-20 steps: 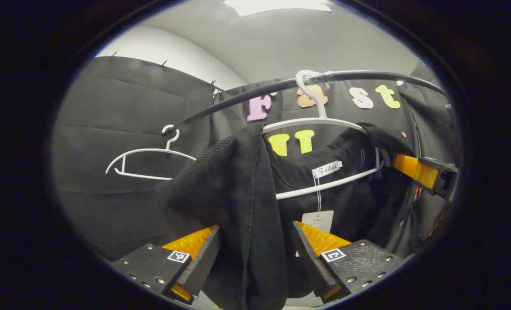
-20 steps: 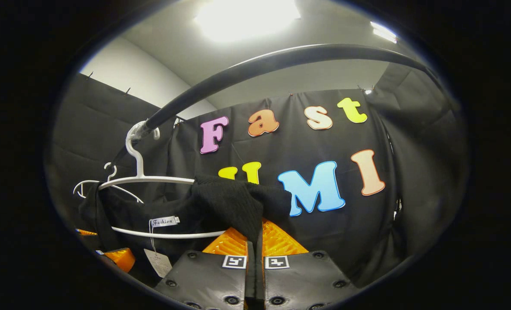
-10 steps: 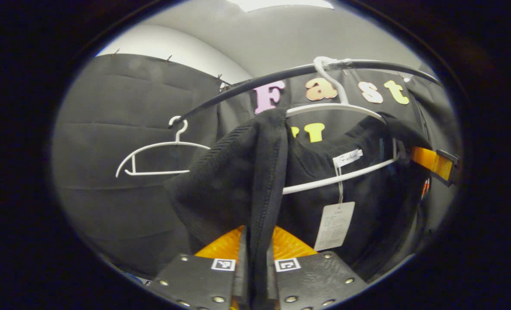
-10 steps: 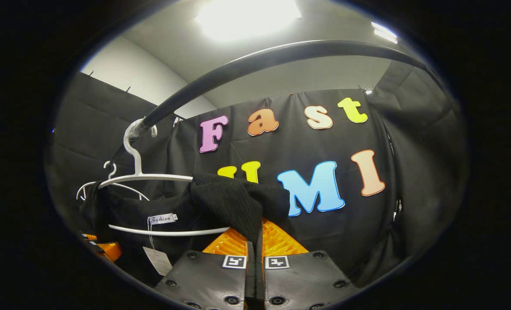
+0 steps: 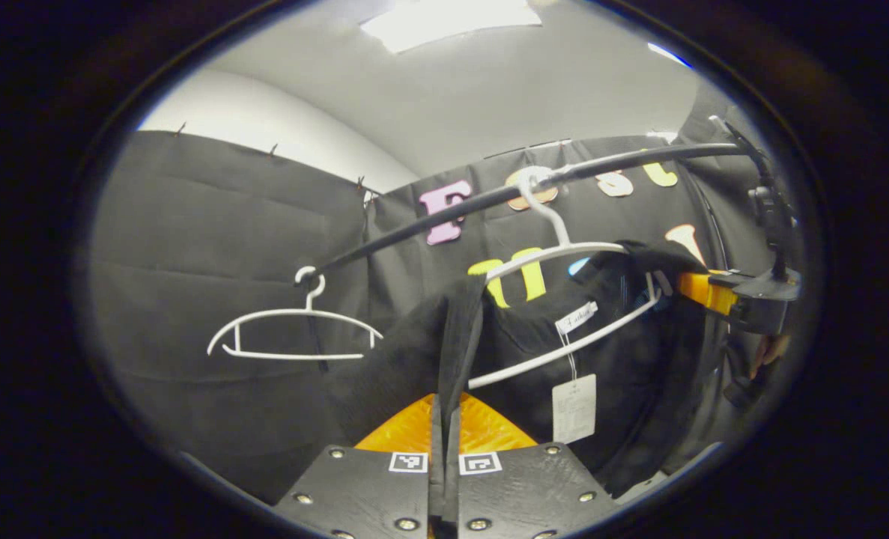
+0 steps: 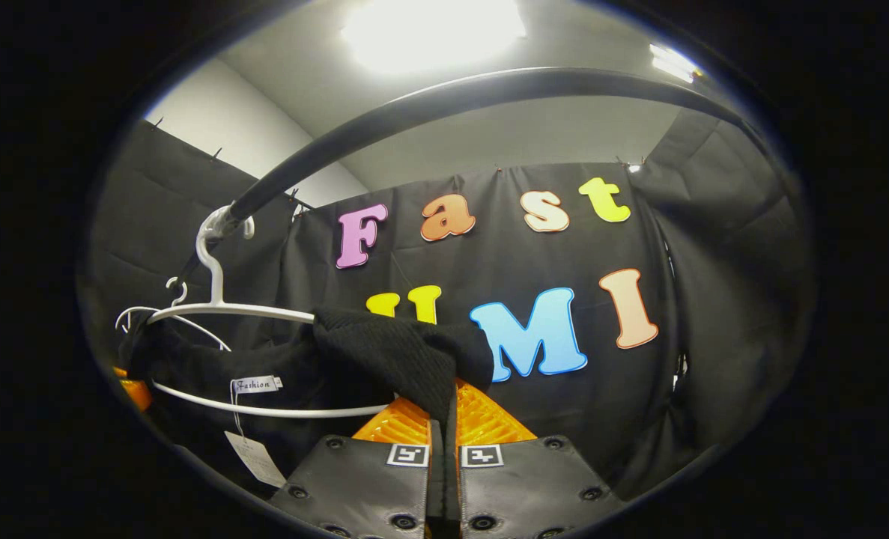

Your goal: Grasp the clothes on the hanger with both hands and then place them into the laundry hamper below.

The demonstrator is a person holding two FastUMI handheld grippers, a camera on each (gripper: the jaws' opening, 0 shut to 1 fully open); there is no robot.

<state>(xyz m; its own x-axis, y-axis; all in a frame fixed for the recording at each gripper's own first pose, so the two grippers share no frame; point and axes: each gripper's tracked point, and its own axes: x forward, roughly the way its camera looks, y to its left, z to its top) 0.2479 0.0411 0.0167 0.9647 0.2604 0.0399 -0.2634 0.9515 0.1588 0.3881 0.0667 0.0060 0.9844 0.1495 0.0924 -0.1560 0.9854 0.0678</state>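
Observation:
A black knit garment [image 5: 609,344] hangs on a white hanger [image 5: 564,243] hooked over a dark rail [image 5: 489,201]. My left gripper [image 5: 445,427] is shut on the garment's left shoulder fold [image 5: 455,337], pulled off the hanger's end. My right gripper [image 6: 444,419] is shut on the other shoulder [image 6: 407,355], still beside the hanger [image 6: 219,307]. In the left gripper view the right gripper [image 5: 736,296] pinches the cloth at far right. A paper tag [image 5: 573,408] dangles from the collar.
A second, bare white hanger [image 5: 287,333] hangs farther left on the same rail. The rail [image 6: 429,105] arcs overhead in the right gripper view. Black cloth walls close in behind and on both sides. A hand [image 5: 766,352] holds the right gripper.
My left gripper closed on the garment's left shoulder, then pulled back and down, drawing that fold off the hanger's end. The right gripper stayed shut on its shoulder, shifting slightly.

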